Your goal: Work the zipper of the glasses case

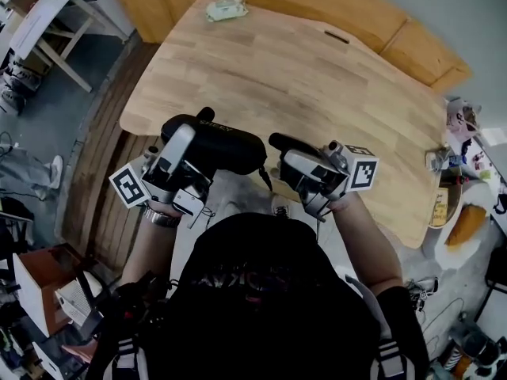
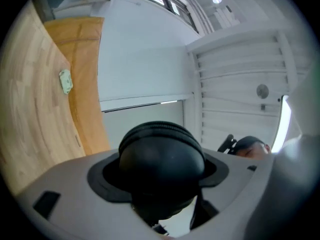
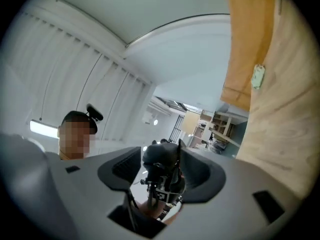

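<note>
The black glasses case (image 1: 226, 147) lies crosswise in the air just off the table's near edge. My left gripper (image 1: 204, 129) is shut on its left part; in the left gripper view the case's rounded end (image 2: 161, 159) fills the space between both pads. My right gripper (image 1: 277, 144) is at the case's right end. In the right gripper view the case (image 3: 159, 165) shows end-on beyond the jaws, and a thin black zipper pull (image 3: 179, 151) stands up beside the right pad. The right gripper's (image 3: 160, 176) pads stand apart with a gap between them. A short cord (image 1: 266, 177) hangs from the case.
The wooden table (image 1: 301, 77) stretches ahead, with a green-and-white packet (image 1: 226, 9) at its far edge. Small bottles and clutter (image 1: 455, 165) crowd the right side. A white folding table (image 1: 47, 22) stands at the far left on the floor.
</note>
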The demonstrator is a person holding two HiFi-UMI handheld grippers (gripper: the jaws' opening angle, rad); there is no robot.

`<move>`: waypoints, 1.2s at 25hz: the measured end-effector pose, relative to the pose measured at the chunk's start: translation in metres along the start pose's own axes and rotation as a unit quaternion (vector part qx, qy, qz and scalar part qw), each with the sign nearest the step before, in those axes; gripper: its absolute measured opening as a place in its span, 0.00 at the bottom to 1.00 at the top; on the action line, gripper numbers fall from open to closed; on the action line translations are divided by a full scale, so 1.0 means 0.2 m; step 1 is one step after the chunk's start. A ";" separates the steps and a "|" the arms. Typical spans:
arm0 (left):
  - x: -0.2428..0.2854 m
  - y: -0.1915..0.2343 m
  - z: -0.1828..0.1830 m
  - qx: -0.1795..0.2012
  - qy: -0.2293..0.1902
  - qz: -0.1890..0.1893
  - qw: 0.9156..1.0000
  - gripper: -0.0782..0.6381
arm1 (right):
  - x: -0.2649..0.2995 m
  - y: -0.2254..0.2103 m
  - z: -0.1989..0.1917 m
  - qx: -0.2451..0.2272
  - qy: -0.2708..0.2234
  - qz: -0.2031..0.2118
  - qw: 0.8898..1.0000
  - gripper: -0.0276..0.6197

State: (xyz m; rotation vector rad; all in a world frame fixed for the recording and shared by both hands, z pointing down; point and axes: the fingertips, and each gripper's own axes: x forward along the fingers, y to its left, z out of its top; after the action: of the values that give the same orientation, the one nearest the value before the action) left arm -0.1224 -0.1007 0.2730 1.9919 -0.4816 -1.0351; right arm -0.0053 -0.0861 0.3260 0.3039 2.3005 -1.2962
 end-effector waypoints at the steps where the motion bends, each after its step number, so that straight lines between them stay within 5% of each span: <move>1: -0.01 -0.02 0.02 -0.016 -0.010 -0.013 1.000 0.60 | 0.01 0.01 -0.01 0.008 -0.012 0.003 1.000 0.43; 8: -0.05 -0.06 0.06 -0.051 -0.035 -0.046 0.997 0.60 | 0.11 0.08 -0.13 0.054 -0.046 0.040 0.997 0.37; 19: -0.04 -0.10 -0.03 -0.007 -0.015 -0.036 0.999 0.60 | 0.10 0.14 -0.16 0.084 -0.092 0.049 0.991 0.22; 24: -0.06 -0.10 -0.04 0.015 -0.013 -0.023 1.000 0.60 | 0.05 0.12 -0.14 0.066 -0.108 0.025 0.992 0.11; 30: -0.07 -0.09 -0.07 0.059 0.004 0.008 0.998 0.60 | 0.03 0.08 -0.14 0.056 -0.102 -0.006 0.993 0.08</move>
State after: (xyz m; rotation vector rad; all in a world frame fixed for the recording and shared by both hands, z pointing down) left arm -0.1209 -0.0740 0.2697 2.0921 -0.5643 -1.0089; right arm -0.0113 -0.0540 0.3234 0.1849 2.0684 -1.3963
